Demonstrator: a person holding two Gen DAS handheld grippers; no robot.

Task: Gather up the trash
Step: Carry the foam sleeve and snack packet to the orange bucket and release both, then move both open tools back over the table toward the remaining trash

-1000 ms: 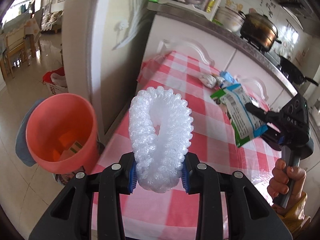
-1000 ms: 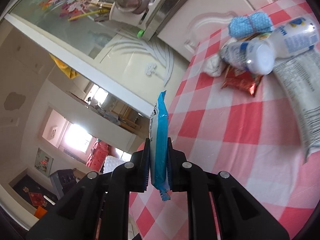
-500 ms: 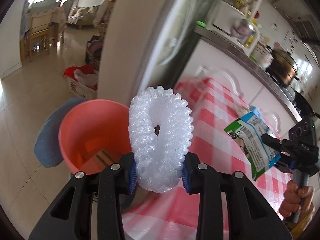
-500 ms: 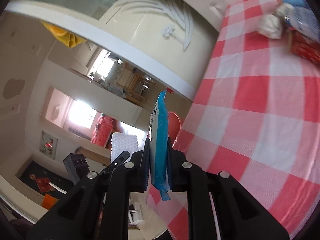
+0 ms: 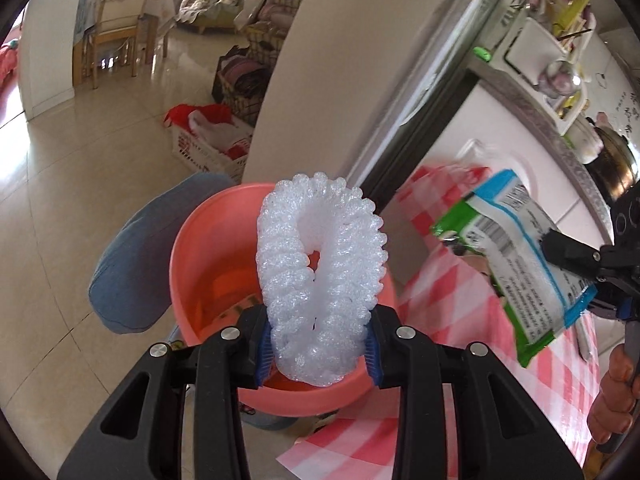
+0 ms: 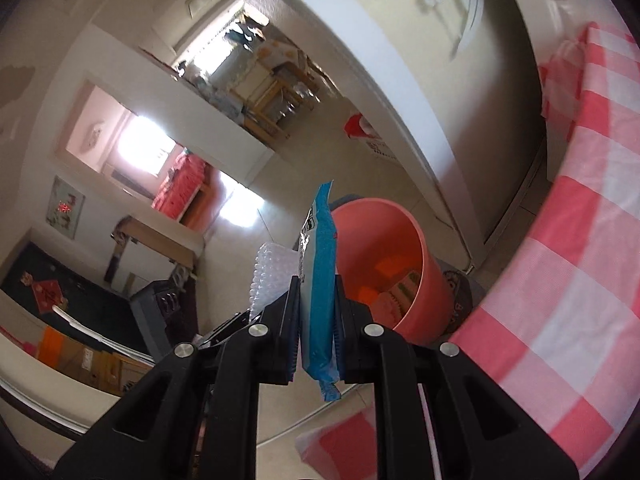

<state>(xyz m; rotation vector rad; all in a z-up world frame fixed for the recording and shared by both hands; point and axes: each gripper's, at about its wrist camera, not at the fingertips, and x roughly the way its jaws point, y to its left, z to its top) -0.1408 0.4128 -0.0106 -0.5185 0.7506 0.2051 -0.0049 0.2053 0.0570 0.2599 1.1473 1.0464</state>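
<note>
My left gripper (image 5: pixel 316 346) is shut on a white foam net sleeve (image 5: pixel 320 276) and holds it over the open mouth of the salmon-pink bin (image 5: pixel 200 264), which has some trash at its bottom. My right gripper (image 6: pixel 316 320) is shut on a blue, white and green snack wrapper (image 6: pixel 318 276), held edge-on in its own view. That wrapper (image 5: pixel 520 264) and the right gripper (image 5: pixel 576 276) also show at the right of the left wrist view, above the table edge. The bin (image 6: pixel 384 264) lies just ahead of the right gripper, with the foam sleeve (image 6: pixel 270 276) to its left.
The red-and-white checked tablecloth (image 5: pixel 440 280) covers the table to the right of the bin; it also shows in the right wrist view (image 6: pixel 560 280). A blue-grey cushion (image 5: pixel 132 264) lies on the tiled floor beside the bin. A white cabinet and door frame (image 5: pixel 320 80) rise behind it.
Both grippers have swung left, away from the table, toward the bin. The foam sleeve now hangs over the bin mouth, and the wrapper has come closer to the bin.
</note>
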